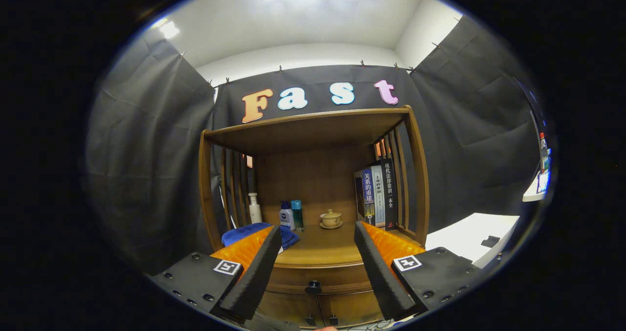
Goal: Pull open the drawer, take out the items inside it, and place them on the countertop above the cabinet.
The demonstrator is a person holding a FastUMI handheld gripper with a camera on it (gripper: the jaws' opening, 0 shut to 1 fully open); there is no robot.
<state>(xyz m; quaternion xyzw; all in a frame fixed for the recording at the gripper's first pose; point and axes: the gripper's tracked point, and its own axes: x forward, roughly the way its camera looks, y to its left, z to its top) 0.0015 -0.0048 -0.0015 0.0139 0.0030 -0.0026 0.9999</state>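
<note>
Gripper view, left to right: white pump bottle at the back left of the cabinet's tabletop, blue cloth in front of it and partly behind the left finger, then two small bottles, a lidded cup on a saucer mid-back, books upright against the right slats.

Claw is released: fingers spread wide, nothing between them but open air.

Key relation: drawer sits below the tabletop edge, closed as far as I can judge, front face square to the claw. Its dark knob lies between the two fingers, roughly centred, but lower and further forward than the tips. Near, not touching.

So the task's items are inside the drawer, not visible yet. Nothing of the task looks done.

Next move, my read: drop the claw and push forward so the fingers straddle the knob, clench, pull straight back toward the camera. Lateral alignment already looks good; height is the main correction. Two smaller handles on the doors beneath, don't grab those.
</note>
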